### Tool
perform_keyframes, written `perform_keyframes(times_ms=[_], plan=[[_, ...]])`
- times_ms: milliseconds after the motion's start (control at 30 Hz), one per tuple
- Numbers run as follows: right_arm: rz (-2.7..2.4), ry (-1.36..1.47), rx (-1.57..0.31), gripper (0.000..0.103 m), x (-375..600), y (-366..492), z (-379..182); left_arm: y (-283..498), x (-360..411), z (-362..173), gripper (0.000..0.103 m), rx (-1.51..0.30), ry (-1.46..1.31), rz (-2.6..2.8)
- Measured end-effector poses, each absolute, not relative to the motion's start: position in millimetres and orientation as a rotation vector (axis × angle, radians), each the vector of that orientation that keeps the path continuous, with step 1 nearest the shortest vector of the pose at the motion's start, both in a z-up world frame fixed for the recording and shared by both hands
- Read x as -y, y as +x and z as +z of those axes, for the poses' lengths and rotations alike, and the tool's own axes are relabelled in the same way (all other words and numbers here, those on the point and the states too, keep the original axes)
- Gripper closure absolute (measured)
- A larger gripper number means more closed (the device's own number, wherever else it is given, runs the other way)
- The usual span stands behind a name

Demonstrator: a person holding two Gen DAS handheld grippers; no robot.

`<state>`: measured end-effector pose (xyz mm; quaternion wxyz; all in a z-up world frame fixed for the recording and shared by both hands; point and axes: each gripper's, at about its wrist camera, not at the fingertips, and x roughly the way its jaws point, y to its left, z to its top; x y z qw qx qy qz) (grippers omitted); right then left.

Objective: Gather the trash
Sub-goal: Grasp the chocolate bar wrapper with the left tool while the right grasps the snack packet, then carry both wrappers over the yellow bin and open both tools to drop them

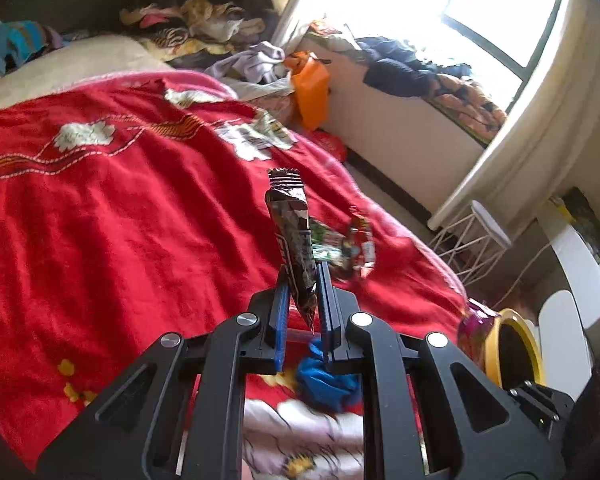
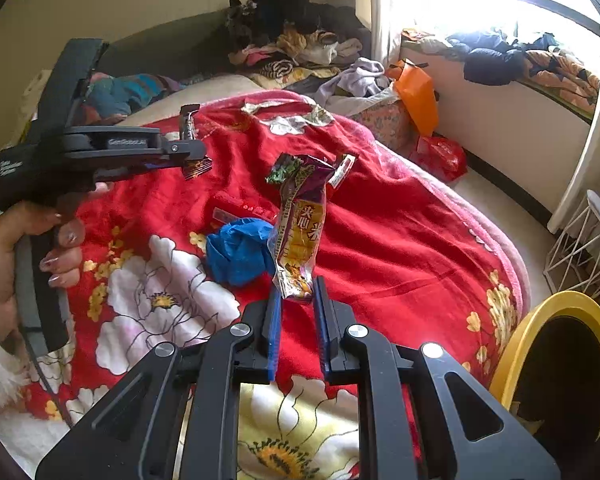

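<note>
My left gripper (image 1: pixel 301 276) is shut on a dark brown snack wrapper (image 1: pixel 290 232) and holds it upright above the red flowered blanket (image 1: pixel 120 208). It also shows in the right wrist view (image 2: pixel 188 152), at the left, with the wrapper (image 2: pixel 189 124) in it. My right gripper (image 2: pixel 296 292) is shut on a purple and yellow snack wrapper (image 2: pixel 300 232), lifted over the blanket (image 2: pixel 400 240). A crumpled blue bag (image 2: pixel 236 252) lies on the blanket just left of it. More small wrappers (image 1: pixel 348 248) lie beyond. A yellow-rimmed bin (image 2: pixel 560 356) stands at the lower right.
Piled clothes (image 2: pixel 300 48) lie at the bed's head. An orange bag (image 2: pixel 418 96) and a red bag (image 2: pixel 440 156) sit by the window seat. A white wire side table (image 2: pixel 588 240) stands on the floor at the right.
</note>
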<state>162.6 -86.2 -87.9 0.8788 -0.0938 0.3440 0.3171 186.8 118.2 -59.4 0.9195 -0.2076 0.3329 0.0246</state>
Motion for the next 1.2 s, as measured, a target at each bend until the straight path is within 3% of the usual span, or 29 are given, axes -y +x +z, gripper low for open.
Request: perform_keyframes(times_ms=[1200], plan=[[0.365, 0.018, -0.666, 0.088, 237, 151, -56, 155, 18, -11, 0.094, -0.626, -0.258, -0.285]])
